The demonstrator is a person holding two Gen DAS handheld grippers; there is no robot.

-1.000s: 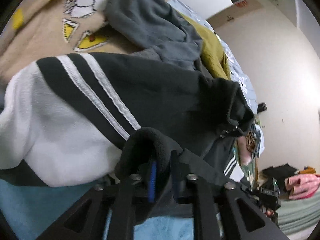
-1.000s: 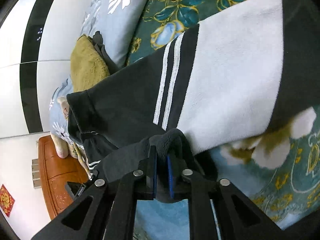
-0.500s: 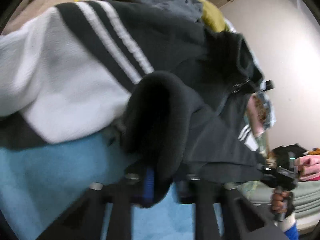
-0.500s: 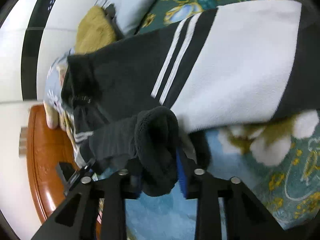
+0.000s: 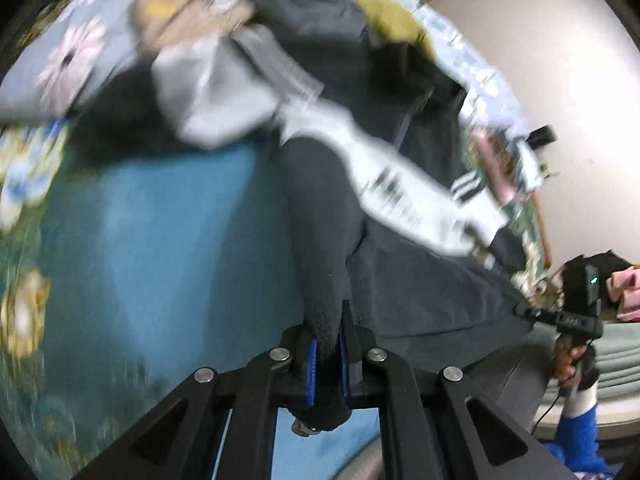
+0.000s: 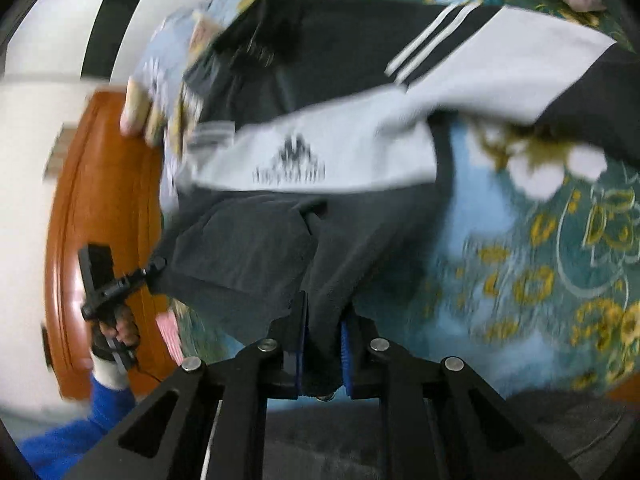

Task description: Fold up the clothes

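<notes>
Above the blurred bedspread (image 5: 168,240), both the left gripper (image 5: 326,354) and right gripper (image 6: 323,354) pinch the jacket (image 6: 320,148) hem; pile behind unclear.

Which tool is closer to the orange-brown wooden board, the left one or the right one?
Left. The left tool is right in front of the orange-brown wooden board, pinching the black-and-white fleece jacket. The right tool grips its hem farther away.

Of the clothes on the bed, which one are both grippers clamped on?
The black-and-white striped jacket. Left gripper and right gripper each pinch its dark hem; the mustard garment lies untouched behind.
</notes>
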